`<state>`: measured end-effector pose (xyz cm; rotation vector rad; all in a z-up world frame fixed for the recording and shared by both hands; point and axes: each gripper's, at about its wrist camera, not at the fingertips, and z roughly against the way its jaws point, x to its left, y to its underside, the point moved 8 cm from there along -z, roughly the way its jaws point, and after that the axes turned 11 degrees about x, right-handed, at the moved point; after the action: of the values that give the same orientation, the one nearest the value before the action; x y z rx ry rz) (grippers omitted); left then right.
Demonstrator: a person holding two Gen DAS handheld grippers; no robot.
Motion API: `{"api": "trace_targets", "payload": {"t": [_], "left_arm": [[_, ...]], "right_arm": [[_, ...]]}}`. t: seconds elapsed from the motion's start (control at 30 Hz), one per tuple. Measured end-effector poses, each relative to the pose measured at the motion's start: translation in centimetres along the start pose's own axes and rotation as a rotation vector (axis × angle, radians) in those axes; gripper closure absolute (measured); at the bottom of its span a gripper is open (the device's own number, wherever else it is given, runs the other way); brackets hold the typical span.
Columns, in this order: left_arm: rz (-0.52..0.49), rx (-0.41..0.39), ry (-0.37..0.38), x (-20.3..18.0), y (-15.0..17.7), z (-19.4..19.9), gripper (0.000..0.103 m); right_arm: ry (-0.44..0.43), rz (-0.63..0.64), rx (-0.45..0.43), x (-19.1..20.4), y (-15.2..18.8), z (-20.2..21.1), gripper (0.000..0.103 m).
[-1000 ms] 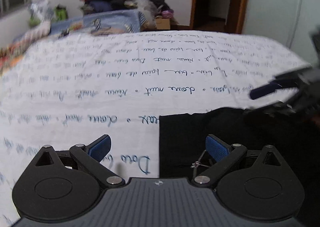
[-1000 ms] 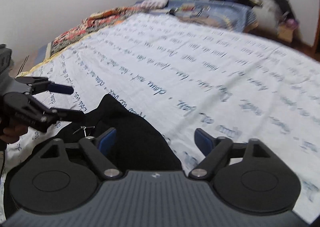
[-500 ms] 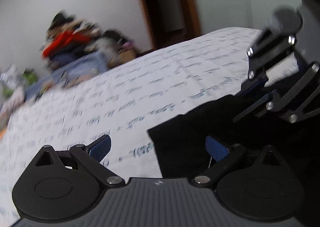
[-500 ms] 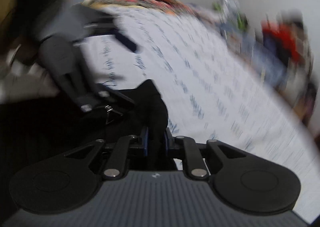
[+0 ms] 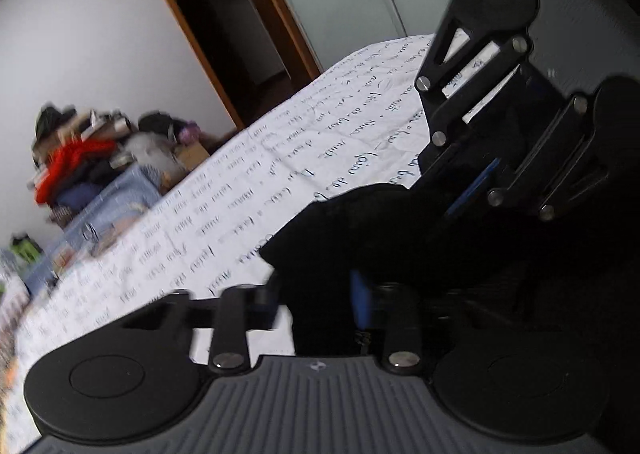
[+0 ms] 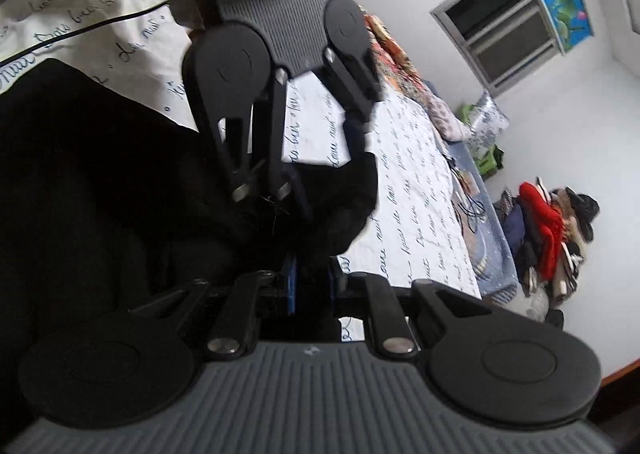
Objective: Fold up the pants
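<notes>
The left tool (image 5: 316, 290) now has its two fingers drawn in on the black pants (image 5: 360, 222), near the bottom centre of the left view; one second ago these fingers stood wide apart above the cloth, and half a second ago they were open as well. The picture is blurred there, but black cloth fills the space between the blue pads, so I judge it is grasping the fabric. The right tool (image 6: 312, 286) is clenched on the pants (image 6: 100, 174) too, at the lower middle of its own view, and it had closed already half a second ago. Each tool appears in the other's view, close by and tilted: the right one in the upper right of the left view, the left one in the upper centre of the right view. The pants lie on the bed (image 5: 248, 190), on the white sheet with blue writing, with one edge raised between the tools. With both holds made, I think the next move is carrying this edge over for a fold. A pile of clothes (image 5: 72, 158) sits far away at the left.
</notes>
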<state>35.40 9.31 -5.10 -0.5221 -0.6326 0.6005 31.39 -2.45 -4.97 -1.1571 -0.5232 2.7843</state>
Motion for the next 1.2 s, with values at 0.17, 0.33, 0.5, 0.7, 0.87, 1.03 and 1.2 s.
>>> {"api": "trace_targets", "payload": {"t": [0.17, 0.33, 0.5, 0.7, 0.87, 1.03, 1.2], "left_arm": [[0.121, -0.017, -0.031, 1.0, 0.3, 0.7, 0.091], [0.244, -0.037, -0.044, 1.8, 1.6, 1.4, 0.093], [0.258, -0.106, -0.066, -0.1, 2.1, 4.0, 0.093], [0.253, -0.093, -0.067, -0.4, 2.7, 5.0, 0.093], [0.230, -0.092, -0.079, -0.4, 2.4, 4.8, 0.093], [0.244, -0.087, -0.110, -0.6, 3.2, 4.6, 0.093], [0.334, -0.091, -0.130, 1.1, 2.6, 4.0, 0.093]], "right_arm": [[-0.013, -0.148, -0.033, -1.2, 0.5, 1.5, 0.087], [0.028, -0.443, -0.041, -6.6, 6.4, 5.5, 0.082], [-0.011, -0.595, 0.103, -8.8, 14.5, 6.9, 0.082], [-0.144, -0.587, 0.159, -6.5, 18.6, 5.6, 0.060], [-0.200, -0.559, 0.202, -6.4, 19.3, 1.5, 0.059], [-0.235, -0.578, 0.196, -6.3, 18.7, 0.0, 0.098], [-0.031, -0.569, 0.170, -7.4, 17.6, 3.4, 0.099]]}}
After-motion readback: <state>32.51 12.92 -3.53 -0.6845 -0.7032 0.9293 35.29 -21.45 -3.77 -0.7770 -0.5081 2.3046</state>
